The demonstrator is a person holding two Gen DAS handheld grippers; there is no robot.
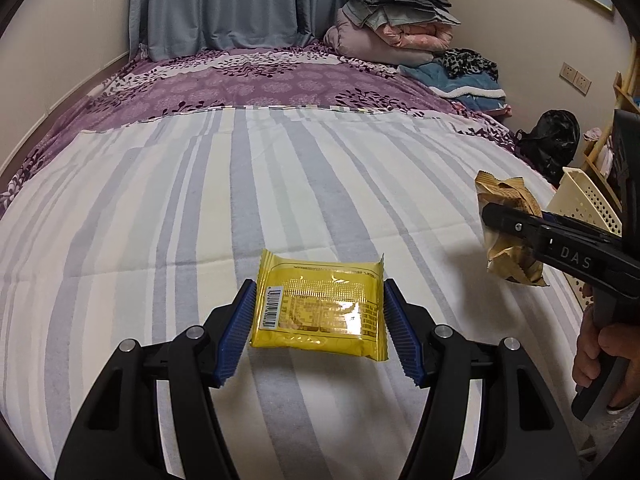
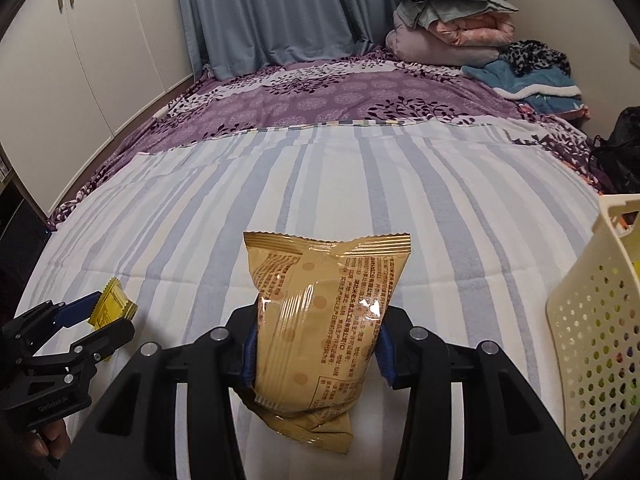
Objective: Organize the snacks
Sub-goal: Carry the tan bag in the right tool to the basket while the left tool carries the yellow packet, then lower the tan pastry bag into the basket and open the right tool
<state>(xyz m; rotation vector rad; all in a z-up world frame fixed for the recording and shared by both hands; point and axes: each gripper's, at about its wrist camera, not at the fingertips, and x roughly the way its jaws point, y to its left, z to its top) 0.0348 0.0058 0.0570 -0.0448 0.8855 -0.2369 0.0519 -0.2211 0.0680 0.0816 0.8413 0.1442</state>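
The left tool [image 1: 320,314] grips a flat yellow snack packet [image 1: 320,306] by its two short edges, the blue ribbed pads [image 1: 240,328] pressed against either side and the jaws standing moderately wide to span it; the packet's printed back and barcode face up, and in the right wrist view it shows above the striped sheet [image 1: 200,200] rather than lying on it. The right tool [image 2: 316,350] is clamped on a tan snack bag [image 2: 320,320], its jaws squeezed in on the bag's waist so the crimped top stands toward 12 o'clock and the bottom seal hangs toward 6 o'clock, clear of the bed. From the left wrist camera this bag shows at 3 o'clock, held above the sheet with its shadow cast below. A cream perforated basket [image 2: 592,340] stands at 3 o'clock in the right wrist view, at the bed's right edge near the tan bag, with coloured items dimly visible through its holes. Beyond the striped sheet lies a purple floral cover [image 1: 248,88], and at 1 o'clock a pile of folded bedding [image 1: 392,20] rests against blue-grey curtains [image 1: 224,4]. A hand [image 1: 600,356] grasps the right tool's handle at 4 o'clock.
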